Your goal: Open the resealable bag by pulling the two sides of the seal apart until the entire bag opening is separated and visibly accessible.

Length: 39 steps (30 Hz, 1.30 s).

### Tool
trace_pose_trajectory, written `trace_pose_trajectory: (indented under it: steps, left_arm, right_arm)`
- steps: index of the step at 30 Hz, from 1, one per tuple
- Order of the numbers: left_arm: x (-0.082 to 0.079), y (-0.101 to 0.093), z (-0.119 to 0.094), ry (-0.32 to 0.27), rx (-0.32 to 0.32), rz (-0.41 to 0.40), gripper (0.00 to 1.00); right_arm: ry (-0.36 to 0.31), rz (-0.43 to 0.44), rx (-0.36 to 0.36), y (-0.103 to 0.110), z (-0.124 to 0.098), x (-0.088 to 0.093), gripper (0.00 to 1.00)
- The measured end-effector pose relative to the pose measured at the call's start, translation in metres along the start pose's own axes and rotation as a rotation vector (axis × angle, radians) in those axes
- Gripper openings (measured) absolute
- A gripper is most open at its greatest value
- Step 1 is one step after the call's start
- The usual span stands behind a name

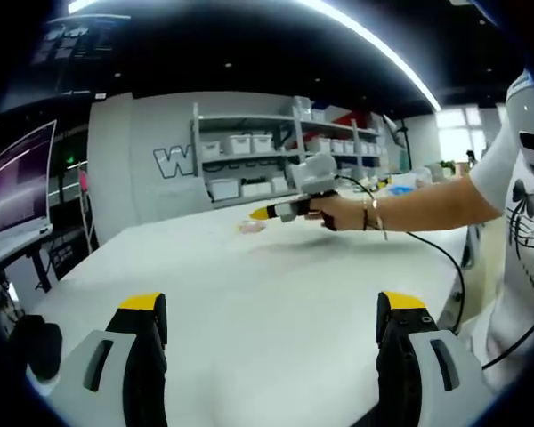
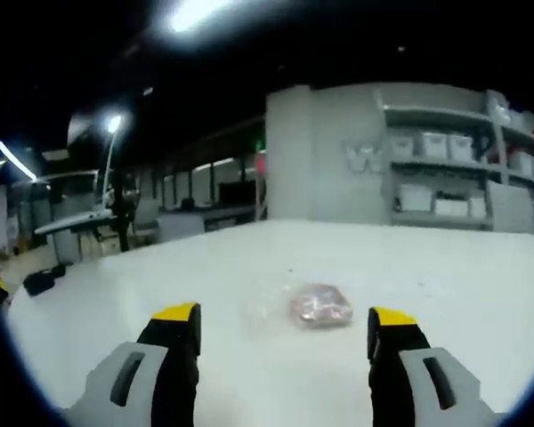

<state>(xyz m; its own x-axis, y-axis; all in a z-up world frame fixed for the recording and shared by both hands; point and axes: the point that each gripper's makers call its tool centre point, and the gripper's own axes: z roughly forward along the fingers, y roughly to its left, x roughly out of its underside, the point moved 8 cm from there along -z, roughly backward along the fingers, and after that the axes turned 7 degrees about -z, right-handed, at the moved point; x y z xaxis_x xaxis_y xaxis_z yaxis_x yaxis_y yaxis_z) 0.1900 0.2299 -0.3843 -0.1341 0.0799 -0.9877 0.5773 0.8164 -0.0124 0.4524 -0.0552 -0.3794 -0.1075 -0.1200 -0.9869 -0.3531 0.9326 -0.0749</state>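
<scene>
The resealable bag (image 2: 307, 306) is seen lying flat on the white table (image 2: 445, 294), just ahead of the right gripper (image 2: 285, 331), whose jaws are spread wide and empty. The left gripper (image 1: 271, 318) is likewise held wide apart with nothing between its jaws, well back from the bag.

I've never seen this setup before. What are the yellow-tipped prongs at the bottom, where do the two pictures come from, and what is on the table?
A person holds two hand-held grippers, each carrying a forward-looking camera. The prongs are each gripper's own jaws, standing open and holding nothing: left hand-held gripper, right hand-held gripper. In the left gripper view, the person's hand extends the right one over the white table. Ahead of it lies the clear resealable bag with something pinkish inside, untouched.
</scene>
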Motion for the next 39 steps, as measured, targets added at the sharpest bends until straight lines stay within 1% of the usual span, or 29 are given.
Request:
trace_pose_trajectory:
  steps: [3,5,7,8,14,25,33,39]
  left_arm:
    - [0.001,-0.001,0.0,0.007,0.0,-0.003,0.97]
    - [0.002,-0.001,0.0,0.011,-0.003,-0.005,0.97]
    - [0.001,-0.001,-0.001,0.012,-0.007,-0.006,0.97]
    - [0.001,-0.001,-0.002,0.012,-0.009,-0.006,0.97]
    - [-0.003,-0.005,-0.004,0.011,-0.01,0.008,0.97]
    - [-0.004,-0.01,-0.002,0.011,0.004,0.016,0.97]
    - [-0.002,-0.007,-0.003,0.009,-0.002,0.009,0.97]
    - [-0.001,-0.008,-0.002,0.01,0.003,0.005,0.97]
  right_arm:
    - [0.005,0.004,0.006,-0.005,-0.004,0.0,0.82]
    - [0.002,0.006,0.014,-0.009,-0.006,0.0,0.88]
    - [-0.005,0.01,0.01,-0.011,-0.006,0.0,0.98]
    - [-0.006,0.014,0.006,-0.012,-0.006,0.0,1.0]
    - [0.009,0.023,0.001,-0.015,-0.009,0.003,0.99]
    - [0.004,0.019,-0.013,-0.013,-0.02,0.002,0.97]
    - [0.002,0.023,-0.019,-0.012,-0.031,0.007,0.96]
    - [-0.011,0.024,-0.024,-0.009,-0.041,0.007,0.95]
